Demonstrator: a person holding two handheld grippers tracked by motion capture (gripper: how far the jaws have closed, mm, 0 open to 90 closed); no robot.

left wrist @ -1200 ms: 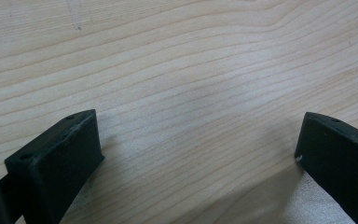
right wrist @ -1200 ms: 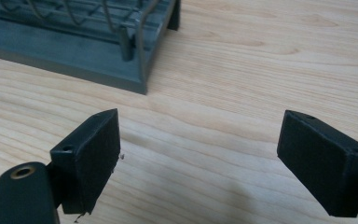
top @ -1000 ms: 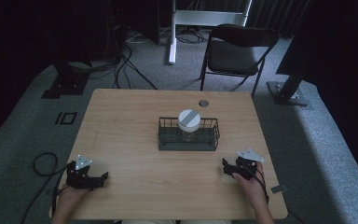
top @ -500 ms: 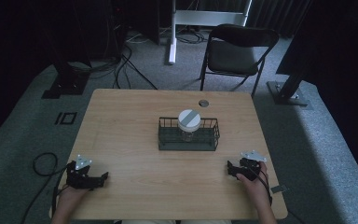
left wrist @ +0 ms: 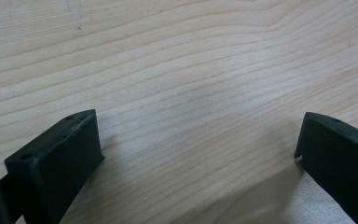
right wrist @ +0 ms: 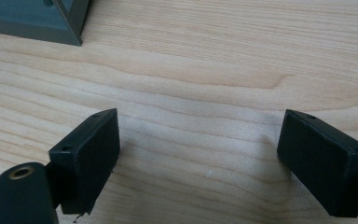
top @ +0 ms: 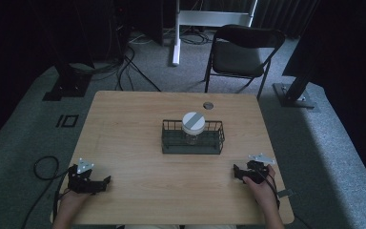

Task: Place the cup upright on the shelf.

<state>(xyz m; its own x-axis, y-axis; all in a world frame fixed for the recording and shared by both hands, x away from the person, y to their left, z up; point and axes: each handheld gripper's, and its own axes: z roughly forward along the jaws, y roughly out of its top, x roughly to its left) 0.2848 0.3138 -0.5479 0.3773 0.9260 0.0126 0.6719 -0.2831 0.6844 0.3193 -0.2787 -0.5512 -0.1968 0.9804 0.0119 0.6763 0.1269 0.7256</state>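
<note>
The table [top: 138, 124] is pale wood with a clear, wavy grain and a smooth, matt top. The basket [top: 193, 143] is dark wire mesh, seemingly metal (its base looks like a solid matt strip in the right gripper view). The jar [top: 193, 128] in it has a clear, glassy body and a matt, pale lid. Both the left gripper [left wrist: 198, 154] and the right gripper [right wrist: 200, 154] have matt black jaws, plastic-looking, with slightly scuffed edges. The floor [top: 24, 119] is rough grey carpet.

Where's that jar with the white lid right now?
In the high view, the jar stands inside the wire basket at the middle of the table, ahead of both grippers and just short of a small round hole.
</note>
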